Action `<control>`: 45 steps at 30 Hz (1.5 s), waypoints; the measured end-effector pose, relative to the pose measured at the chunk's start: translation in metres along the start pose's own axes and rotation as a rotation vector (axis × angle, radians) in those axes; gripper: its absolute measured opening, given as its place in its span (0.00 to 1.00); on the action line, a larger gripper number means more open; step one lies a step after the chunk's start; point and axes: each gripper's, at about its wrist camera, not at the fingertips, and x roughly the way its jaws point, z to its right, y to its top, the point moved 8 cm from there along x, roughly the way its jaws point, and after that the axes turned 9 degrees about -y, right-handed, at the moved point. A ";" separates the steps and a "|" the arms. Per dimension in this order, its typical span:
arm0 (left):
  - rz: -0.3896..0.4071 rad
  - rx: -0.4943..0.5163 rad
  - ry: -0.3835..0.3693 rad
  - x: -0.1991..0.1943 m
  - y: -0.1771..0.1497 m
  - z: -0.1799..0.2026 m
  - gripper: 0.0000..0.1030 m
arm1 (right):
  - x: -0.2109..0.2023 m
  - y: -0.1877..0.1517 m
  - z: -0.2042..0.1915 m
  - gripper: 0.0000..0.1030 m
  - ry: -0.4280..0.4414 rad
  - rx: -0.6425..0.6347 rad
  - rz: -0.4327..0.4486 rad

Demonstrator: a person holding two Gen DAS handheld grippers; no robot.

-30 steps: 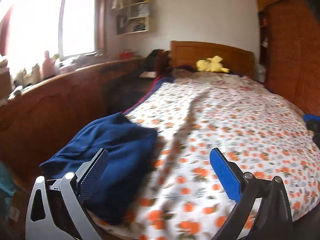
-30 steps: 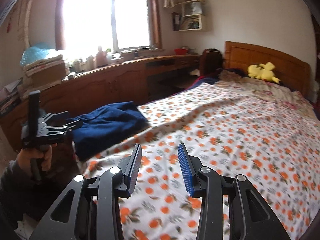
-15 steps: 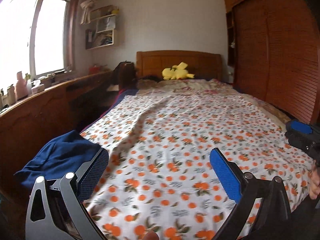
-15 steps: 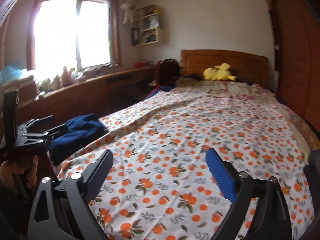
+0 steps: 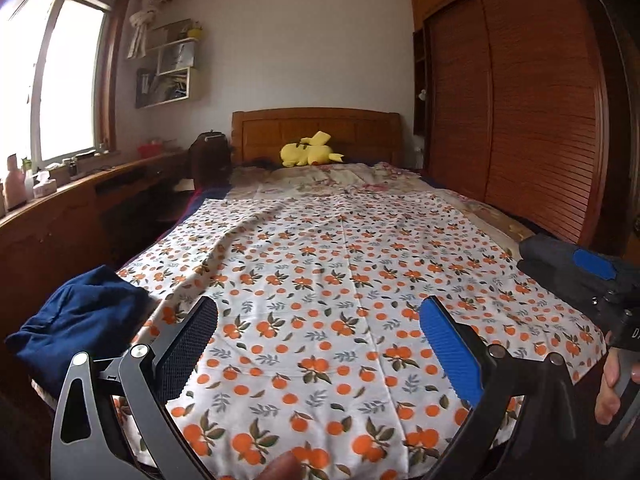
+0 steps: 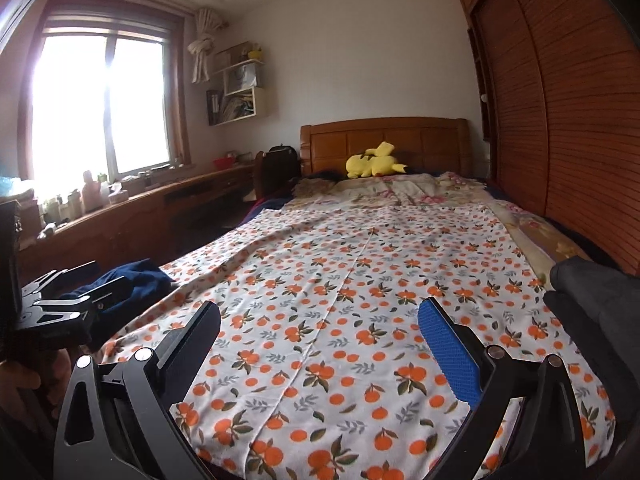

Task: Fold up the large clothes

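An orange-print white cloth is spread flat across the bed, one centre seam visible. Both the left gripper and right gripper are held spread wide above its near edge, nothing pinched.

A bedroom with wooden furniture and a bright window.

A yellow plush toy lies against the wooden headboard at the far end of the bed, with a crumpled flowered quilt just in front of it. A louvred wooden wardrobe fills the right-hand wall. On the left, a long wooden counter runs under the window and carries bottles and small clutter, among them a pink bottle and a red bowl. White wall shelves hang beside a knotted curtain. A dark bag stands between counter and headboard.
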 end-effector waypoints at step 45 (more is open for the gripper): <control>0.003 -0.001 -0.024 -0.007 -0.005 0.009 0.99 | -0.008 -0.005 0.011 0.93 -0.049 0.016 0.023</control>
